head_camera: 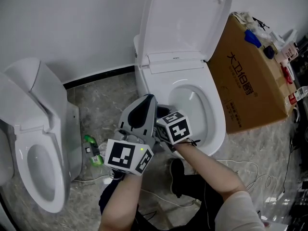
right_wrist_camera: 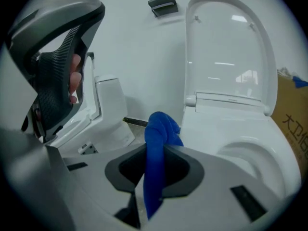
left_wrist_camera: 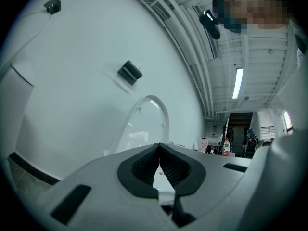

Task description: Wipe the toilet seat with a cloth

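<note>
The white toilet [head_camera: 211,114] stands in the middle of the head view with its lid [head_camera: 187,18] raised against the wall. My right gripper [right_wrist_camera: 156,146] is shut on a blue cloth [right_wrist_camera: 159,126], which bunches up above the jaws, just left of the seat [right_wrist_camera: 226,129]. In the head view the right gripper [head_camera: 162,113] sits at the bowl's near left edge, partly hidden behind my left gripper [head_camera: 147,100]. The cloth is hidden there. The left gripper [left_wrist_camera: 159,148] is shut with nothing in it and points up at the wall and lid [left_wrist_camera: 144,124]. It also fills the upper left of the right gripper view, left gripper [right_wrist_camera: 57,81].
A second toilet [head_camera: 33,153] stands at the left. A cardboard box [head_camera: 250,81] with clutter on top presses against the main toilet's right side. A green bottle [head_camera: 94,150] and white cables [head_camera: 240,167] lie on the marbled floor near the person's dark shoe [head_camera: 177,177].
</note>
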`<control>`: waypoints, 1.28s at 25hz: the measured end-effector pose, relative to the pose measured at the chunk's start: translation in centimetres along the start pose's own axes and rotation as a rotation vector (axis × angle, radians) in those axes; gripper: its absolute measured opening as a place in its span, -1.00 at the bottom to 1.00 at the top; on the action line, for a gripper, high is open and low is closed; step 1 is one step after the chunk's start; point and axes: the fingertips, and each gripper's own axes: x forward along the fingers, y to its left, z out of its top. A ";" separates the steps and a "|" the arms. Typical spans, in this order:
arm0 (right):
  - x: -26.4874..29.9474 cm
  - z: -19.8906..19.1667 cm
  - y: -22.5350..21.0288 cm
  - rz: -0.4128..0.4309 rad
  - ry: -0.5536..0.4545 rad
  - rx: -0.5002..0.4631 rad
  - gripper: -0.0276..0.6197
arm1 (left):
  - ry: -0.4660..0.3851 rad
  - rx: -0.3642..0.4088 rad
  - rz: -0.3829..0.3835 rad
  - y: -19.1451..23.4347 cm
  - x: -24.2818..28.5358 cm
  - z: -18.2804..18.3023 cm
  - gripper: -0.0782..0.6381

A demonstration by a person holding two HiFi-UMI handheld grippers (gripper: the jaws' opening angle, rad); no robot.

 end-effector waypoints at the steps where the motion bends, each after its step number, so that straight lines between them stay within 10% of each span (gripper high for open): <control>1: -0.1 0.2 0.4 0.013 -0.008 0.010 -0.69 | 0.000 0.000 -0.002 -0.1 0.0 0.0 -0.76; 20: -5.3 0.6 -2.8 -0.048 -0.095 0.017 -0.69 | 0.023 0.025 -0.040 -1.4 0.2 -0.5 -0.76; 32: -12.6 -1.4 -13.6 -0.230 -0.076 0.025 -0.69 | 0.044 0.033 -0.050 -2.2 1.1 -1.6 -0.76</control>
